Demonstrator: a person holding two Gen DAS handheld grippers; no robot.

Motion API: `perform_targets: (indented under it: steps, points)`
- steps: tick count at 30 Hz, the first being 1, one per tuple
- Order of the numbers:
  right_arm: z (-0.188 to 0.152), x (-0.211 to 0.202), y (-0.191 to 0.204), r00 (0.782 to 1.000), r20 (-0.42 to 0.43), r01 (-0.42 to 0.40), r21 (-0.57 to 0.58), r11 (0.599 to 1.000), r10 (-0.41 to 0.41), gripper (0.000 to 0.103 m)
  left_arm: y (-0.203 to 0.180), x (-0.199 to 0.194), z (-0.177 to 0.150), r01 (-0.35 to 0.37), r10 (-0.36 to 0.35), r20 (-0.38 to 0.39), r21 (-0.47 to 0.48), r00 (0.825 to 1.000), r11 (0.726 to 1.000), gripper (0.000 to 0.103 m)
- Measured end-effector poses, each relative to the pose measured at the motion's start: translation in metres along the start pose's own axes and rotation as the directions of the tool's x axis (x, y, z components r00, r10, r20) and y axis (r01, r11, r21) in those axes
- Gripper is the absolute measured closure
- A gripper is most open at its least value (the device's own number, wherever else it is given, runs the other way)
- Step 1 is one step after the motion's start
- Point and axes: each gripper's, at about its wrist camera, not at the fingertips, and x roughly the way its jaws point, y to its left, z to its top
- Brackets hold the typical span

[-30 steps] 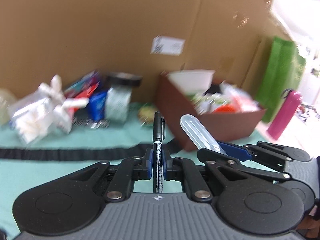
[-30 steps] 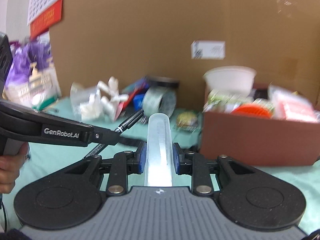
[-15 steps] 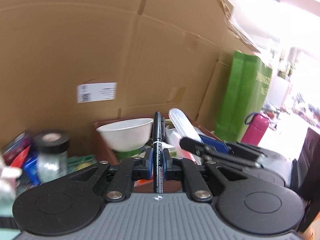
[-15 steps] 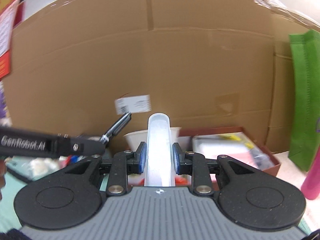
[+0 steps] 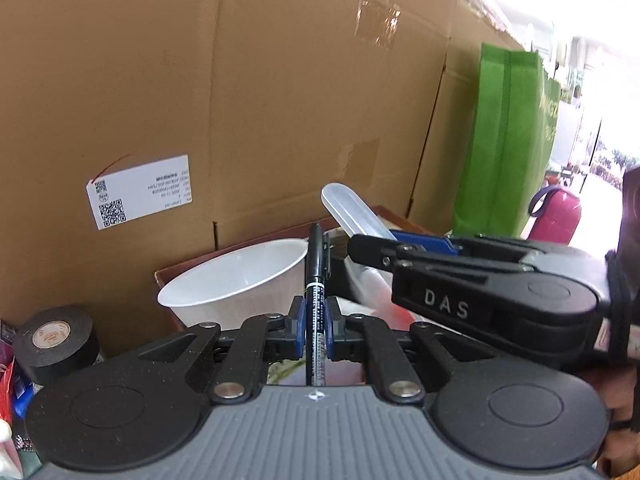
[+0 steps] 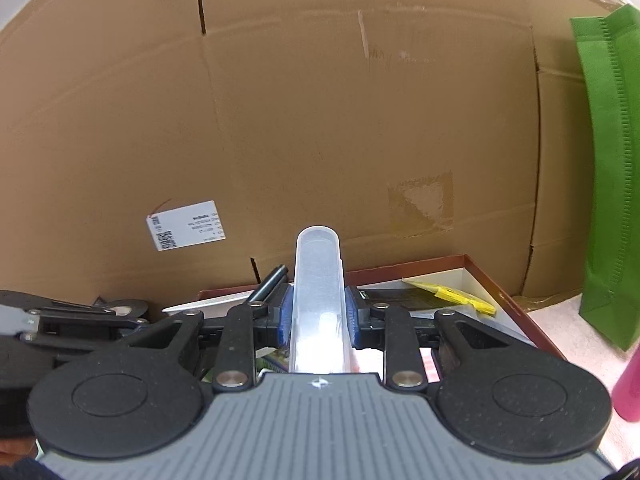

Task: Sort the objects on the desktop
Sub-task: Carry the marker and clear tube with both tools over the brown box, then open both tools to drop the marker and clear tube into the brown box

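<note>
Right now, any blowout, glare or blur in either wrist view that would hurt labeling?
Left wrist: top-right corner blown out white behind the green bag, glare on the tape patch high on the cardboard; black marker sharp. Right wrist: evenly lit, clear plastic case washes out near the camera; fisheye bends the cardboard edges.

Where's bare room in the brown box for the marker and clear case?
Barest patch: back right corner of the brown box, beyond the yellow packet. Left end is filled by the white bowl; the middle is packed with packets. Outside, pale tabletop by the green bag.
</note>
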Motion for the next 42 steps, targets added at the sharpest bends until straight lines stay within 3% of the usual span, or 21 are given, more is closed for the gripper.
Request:
perform_targets:
  steps: [4,5,6,7,8,12,16,21,24,26,31,34,42]
  points:
    - [-0.004,0.015,0.003,0.999,-0.034,-0.003,-0.024,1.000,0.002,0.076,0.004,0.002,-0.006,-0.004,0.004,0.009,0.010,1.000,1.000,0.092]
    - [-0.006,0.018,0.004,0.999,-0.033,-0.001,-0.029,1.000,0.000,0.075,0.004,0.001,-0.008,-0.010,0.010,0.015,0.015,1.000,1.000,0.078]
    - [-0.007,0.012,0.008,1.000,-0.026,0.003,-0.036,0.999,-0.004,0.068,0.005,0.000,-0.010,-0.016,0.016,0.020,0.014,1.000,1.000,0.053]
    - [-0.009,0.011,0.008,1.000,-0.021,0.009,-0.036,0.999,-0.010,0.052,0.007,-0.002,-0.012,-0.017,0.017,0.034,0.003,0.999,1.000,0.042]
    - [-0.008,0.009,0.006,1.000,-0.013,0.012,-0.028,1.000,-0.013,0.047,0.007,-0.005,-0.014,-0.018,0.018,0.054,-0.009,0.998,1.000,0.029]
    - [-0.009,-0.008,0.000,1.000,0.021,0.003,0.004,1.000,-0.003,0.040,0.008,-0.020,-0.019,-0.008,0.012,0.101,-0.045,0.995,0.999,0.018]
    - [-0.010,-0.025,0.000,0.999,0.053,0.012,0.007,1.000,-0.012,0.015,0.009,-0.033,-0.028,0.001,0.009,0.120,-0.089,0.993,0.996,0.014]
    - [-0.012,-0.033,0.005,0.998,0.059,0.042,-0.046,0.998,-0.039,0.017,0.018,-0.053,-0.045,-0.015,0.041,0.152,-0.169,0.988,0.985,0.012]
    - [-0.015,-0.030,0.007,1.000,0.028,0.010,-0.048,0.999,-0.009,0.036,0.027,-0.064,-0.054,-0.031,0.070,0.156,-0.243,0.985,0.970,0.011]
    - [-0.018,-0.024,0.010,1.000,0.005,-0.001,-0.056,0.998,0.001,0.039,0.033,-0.070,-0.060,-0.033,0.076,0.151,-0.272,0.986,0.962,0.011]
    - [-0.029,-0.002,0.018,0.999,-0.049,-0.021,-0.085,0.996,0.017,0.059,0.039,-0.078,-0.068,-0.050,0.096,0.142,-0.299,0.985,0.953,0.011]
    - [-0.034,0.003,0.029,0.992,-0.084,-0.102,-0.098,0.990,0.094,0.062,0.040,-0.078,-0.069,-0.049,0.096,0.138,-0.310,0.986,0.949,0.011]
    - [-0.038,0.006,0.034,0.998,-0.069,-0.019,-0.145,0.989,0.009,0.065,0.036,-0.083,-0.074,-0.053,0.098,0.142,-0.295,0.985,0.954,0.011]
